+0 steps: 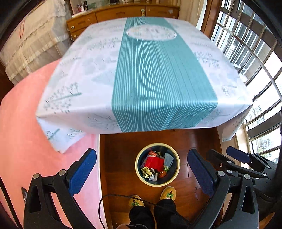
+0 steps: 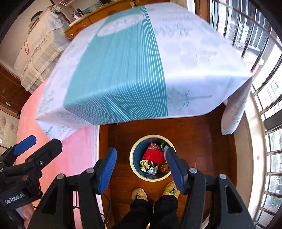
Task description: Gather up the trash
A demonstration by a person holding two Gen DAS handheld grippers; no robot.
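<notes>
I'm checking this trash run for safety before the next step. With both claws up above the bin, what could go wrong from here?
1. A black cable loops on the floor beside the person's slippers; it might snag a foot.
2. The bin stands right at the toes and could be kicked over, spilling the wrappers.
3. The tablecloth corner hangs low and could catch on the left claw.

Black hand-held gripper [image 1: 141,169] frames, blue textured pads [image 1: 82,171], silver screws; black trousers [image 2: 151,211], seemingly knitted yellow slippers [image 2: 139,193].

Teal-striped tablecloth [image 1: 158,79] near pink bedcover [image 1: 26,123], wooden dresser [image 1: 105,15].
</notes>
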